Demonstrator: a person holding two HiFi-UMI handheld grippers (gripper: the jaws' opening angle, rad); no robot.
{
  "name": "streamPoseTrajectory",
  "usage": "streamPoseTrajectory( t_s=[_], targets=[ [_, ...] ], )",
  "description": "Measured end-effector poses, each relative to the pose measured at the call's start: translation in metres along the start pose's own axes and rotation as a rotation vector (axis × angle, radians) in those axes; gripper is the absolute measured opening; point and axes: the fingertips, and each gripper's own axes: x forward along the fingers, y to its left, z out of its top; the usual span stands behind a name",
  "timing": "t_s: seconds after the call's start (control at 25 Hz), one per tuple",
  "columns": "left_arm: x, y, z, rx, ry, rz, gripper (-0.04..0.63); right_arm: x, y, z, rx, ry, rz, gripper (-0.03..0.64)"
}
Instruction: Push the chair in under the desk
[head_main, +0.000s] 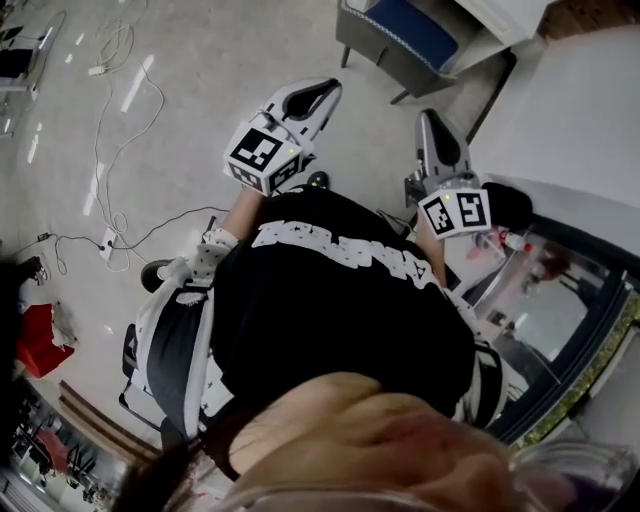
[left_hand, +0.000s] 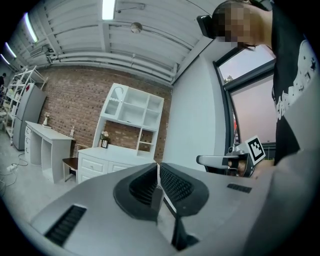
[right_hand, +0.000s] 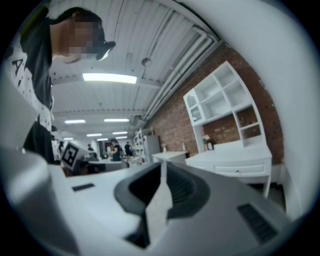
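Both grippers are held up in front of the person's chest, away from the furniture. In the head view my left gripper (head_main: 328, 93) and my right gripper (head_main: 429, 120) point up the picture toward a grey-framed chair with a blue seat (head_main: 405, 35). That chair stands beside a white desk (head_main: 505, 18) at the top edge. The left gripper (left_hand: 158, 169) has its jaws shut with nothing between them. The right gripper (right_hand: 162, 166) is shut and holds nothing as well. Neither touches the chair.
A white desk with a shelf hutch (left_hand: 117, 155) stands against a brick wall, also seen as the hutch desk (right_hand: 235, 157). A smaller white desk (left_hand: 45, 142) has a brown-seated chair (left_hand: 70, 164) beside it. Cables (head_main: 110, 120) trail over the floor; a glass-topped surface (head_main: 560, 310) lies at right.
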Motion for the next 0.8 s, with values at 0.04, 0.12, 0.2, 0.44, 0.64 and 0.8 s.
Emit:
streamPoseTrajectory(
  t_s=[0.04, 0.12, 0.2, 0.44, 0.64, 0.8],
  targets=[
    [-0.002, 0.004, 0.001, 0.001, -0.002, -0.001, 0.037, 0.003, 0.002, 0.001, -0.002, -0.004, -0.006, 0.034],
    [-0.006, 0.011, 0.000, 0.005, -0.001, -0.001, 0.037, 0.007, 0.006, 0.001, -0.005, -0.001, -0.015, 0.034],
    [-0.009, 0.016, -0.003, -0.003, 0.006, -0.001, 0.037, 0.009, 0.008, -0.001, -0.006, 0.013, -0.025, 0.034],
    [-0.008, 0.021, -0.010, -0.039, 0.020, -0.022, 0.037, 0.005, 0.003, -0.006, -0.001, 0.032, -0.082, 0.034],
    [-0.004, 0.025, -0.011, -0.041, 0.020, -0.032, 0.037, 0.007, -0.003, -0.006, -0.003, 0.041, -0.103, 0.034],
    [0.002, 0.031, -0.014, -0.043, 0.022, -0.030, 0.038, 0.015, -0.008, -0.006, -0.006, 0.040, -0.101, 0.034]
  ],
)
